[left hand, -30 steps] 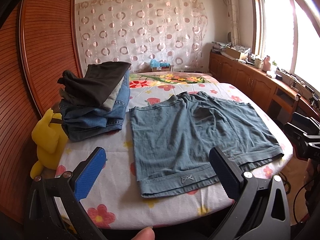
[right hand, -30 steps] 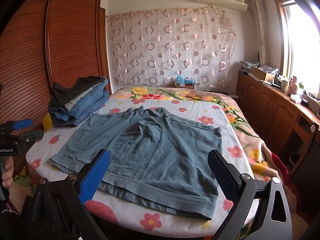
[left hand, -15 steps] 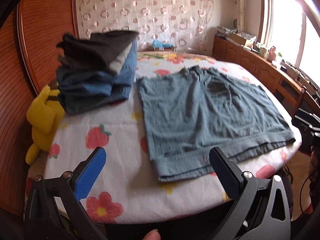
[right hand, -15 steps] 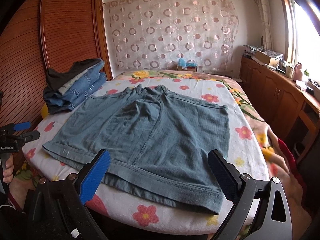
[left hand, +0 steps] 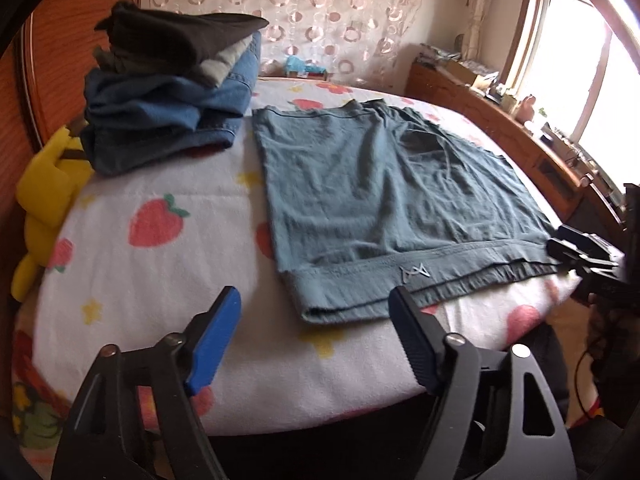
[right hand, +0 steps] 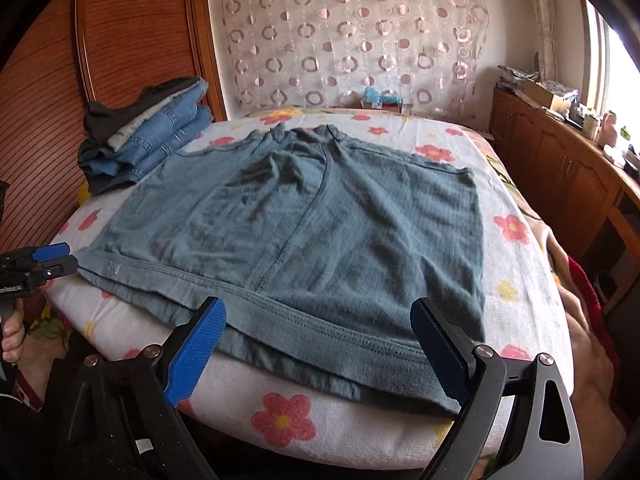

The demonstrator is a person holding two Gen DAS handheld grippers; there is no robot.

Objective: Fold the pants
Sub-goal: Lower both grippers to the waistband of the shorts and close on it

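Teal-blue shorts [left hand: 380, 200] [right hand: 320, 232] lie flat on the flowered bed cover [left hand: 160, 280], waistband far and leg hems at the near edge. My left gripper [left hand: 316, 308] hovers just in front of the left hem corner. Its jaws are closing; the hem corner shows between the blue pads [left hand: 216, 336], which do not press on it. The right wrist view catches it at the left edge [right hand: 70, 258]. My right gripper [right hand: 318, 312] stands open low over the right leg's hem with its pads clear of the cloth. It also shows at the far right in the left wrist view [left hand: 576, 248].
A stack of folded jeans and dark clothes [left hand: 168, 100] [right hand: 148, 140] sits at the bed's back left, with a yellow plush toy [left hand: 44, 200] beside it. A wooden wardrobe [right hand: 120, 60] stands left, low cabinets [right hand: 560, 168] under the window at right. A hand [right hand: 12, 336] holds the left gripper's handle.
Both grippers have come down and closer to the shorts' near hem. The left gripper's jaws have narrowed; the right gripper's gap is unchanged. The shorts have not moved.
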